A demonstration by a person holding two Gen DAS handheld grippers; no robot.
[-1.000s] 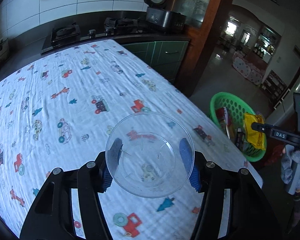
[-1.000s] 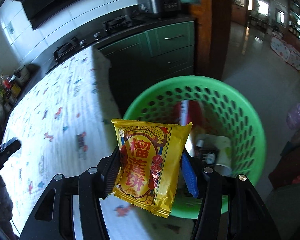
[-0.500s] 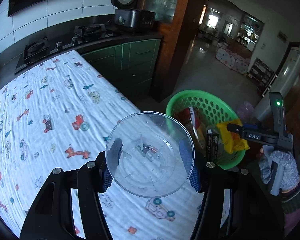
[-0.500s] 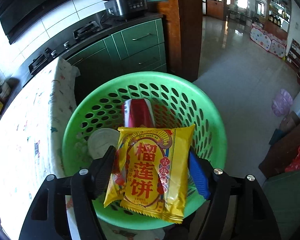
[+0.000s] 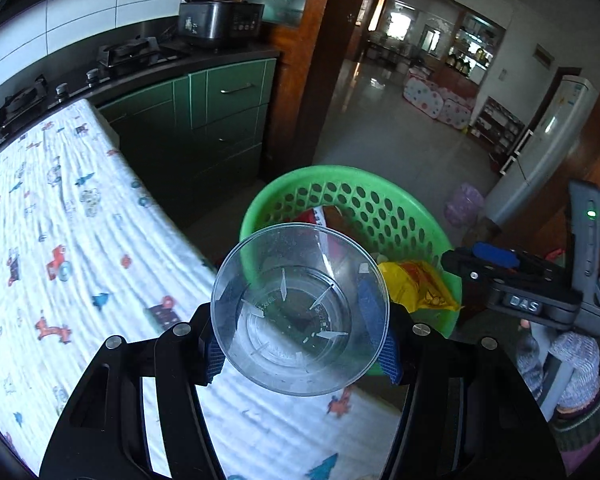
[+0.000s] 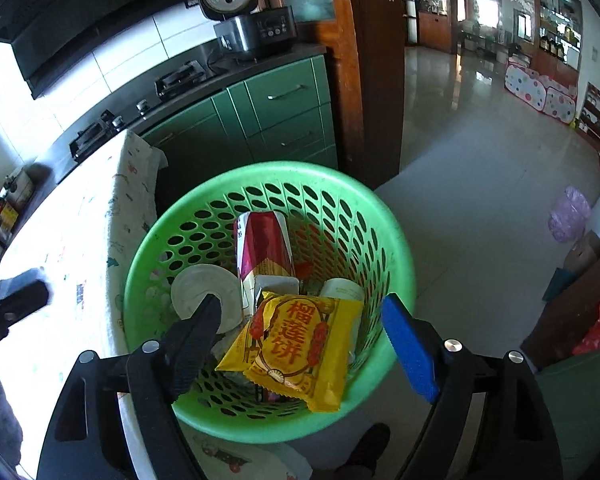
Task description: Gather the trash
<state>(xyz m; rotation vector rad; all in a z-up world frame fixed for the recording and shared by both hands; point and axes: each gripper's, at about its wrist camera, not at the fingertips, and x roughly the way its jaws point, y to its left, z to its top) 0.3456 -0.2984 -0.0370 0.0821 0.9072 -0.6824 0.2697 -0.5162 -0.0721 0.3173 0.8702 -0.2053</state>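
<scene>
Table with a cartoon-print cloth (image 5: 60, 240) filled the left of the left wrist view, its edge next to the green basket (image 5: 396, 208), which stood on the floor beside it. The basket (image 6: 396, 248) was perforated, round, and already part full: red-and-white carton (image 6: 264, 244) upright-ish at the back, white round lid (image 6: 198, 292) on the left, small white cup (image 6: 340, 290) to the right.

Left gripper (image 5: 300, 320) was clamped on a clear plastic bowl (image 5: 300, 316), blue pads pressing its sides, open mouth facing the camera. The bowl was held above the table edge, overlapping the basket's near rim in view, not inside it.

Right gripper (image 6: 304, 336) was over the basket, jaws spread wide and opening, neither pad touching anything. The yellow snack packet (image 6: 296, 348) lay between and below them, loose on top of the basket's contents, tilted, red print up. In the left view the same packet (image 5: 416, 288) showed at the basket's right side, under the right gripper (image 5: 496, 264), with a gloved hand (image 5: 568, 364) on its handle.
</scene>
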